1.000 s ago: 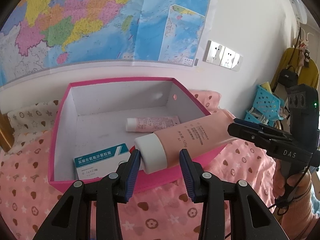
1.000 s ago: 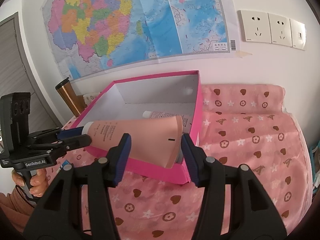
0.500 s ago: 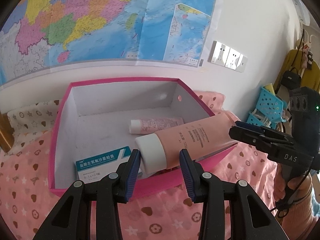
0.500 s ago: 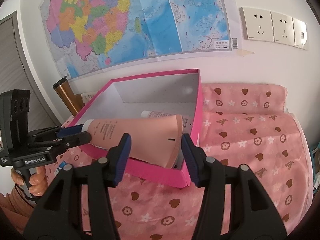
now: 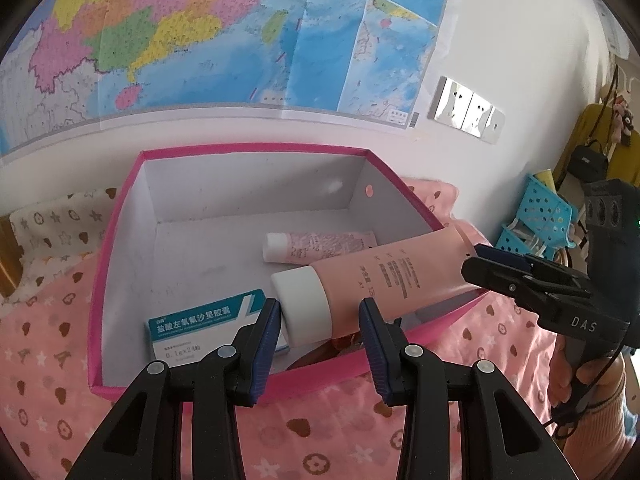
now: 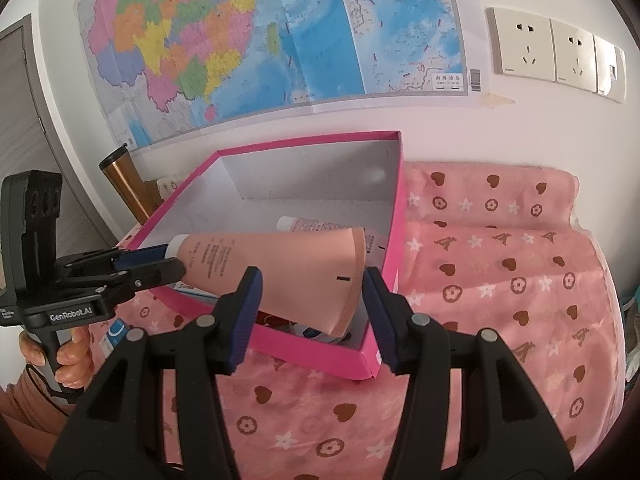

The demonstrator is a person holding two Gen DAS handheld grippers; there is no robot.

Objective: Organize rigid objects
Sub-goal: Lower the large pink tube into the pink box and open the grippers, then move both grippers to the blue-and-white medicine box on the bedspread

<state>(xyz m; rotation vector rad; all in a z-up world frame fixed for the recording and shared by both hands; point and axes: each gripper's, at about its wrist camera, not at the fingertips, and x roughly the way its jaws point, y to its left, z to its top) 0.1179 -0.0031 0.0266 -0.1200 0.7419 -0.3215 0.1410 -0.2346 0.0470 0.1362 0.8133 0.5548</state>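
Note:
A large peach tube [image 5: 384, 280] with a white cap [image 5: 304, 304] hangs level over the near edge of the pink box [image 5: 120, 216]. My left gripper [image 5: 320, 332] is shut on its cap end. My right gripper [image 6: 312, 308] is shut on its flat crimped end [image 6: 344, 280]. Each gripper also shows in the other's view: the right one [image 5: 492, 264] and the left one [image 6: 160, 260]. Inside the box lie a small pink tube [image 5: 320, 244] and a teal-and-white medicine carton [image 5: 208, 324].
The box stands on a pink heart-print cloth [image 6: 500, 280]. A map [image 6: 280, 40] and wall sockets [image 6: 556, 52] are behind it. A copper flask [image 6: 124, 184] stands left of the box. Blue baskets [image 5: 536, 220] are at the right.
Both grippers have carried the peach tube forward, so it now reaches further over the box. The grips have not changed.

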